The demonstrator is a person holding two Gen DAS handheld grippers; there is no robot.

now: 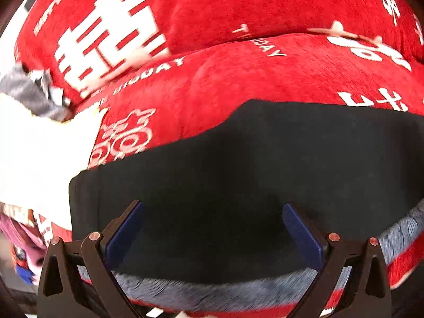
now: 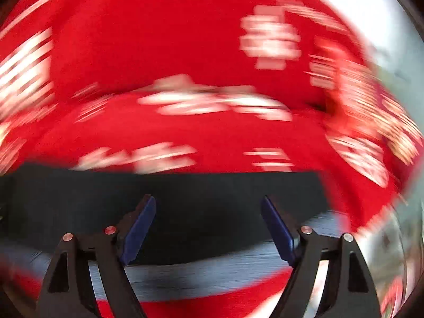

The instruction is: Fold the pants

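Observation:
The black pants (image 1: 238, 164) lie flat on a red plush blanket (image 1: 238, 13) with white lettering. A grey fuzzy band (image 1: 185, 288) runs along the pants' near edge. My left gripper (image 1: 213, 205) hovers over the pants near that edge, open, with nothing pressed between its blue pads (image 1: 124, 235). The right wrist view is heavily blurred. There the pants (image 2: 79, 198) stretch across the lower half, with the grey band (image 2: 198, 273) below them and the red blanket (image 2: 159, 39) beyond. My right gripper (image 2: 208, 198) stands open above the pants, with only flat cloth beneath the gap.
White cloth (image 1: 39, 145) lies at the left of the pants, with a grey garment (image 1: 31, 92) behind it and pink fabric (image 1: 18, 235) low at the left edge. A pale surface (image 2: 397, 39) shows past the blanket's right side.

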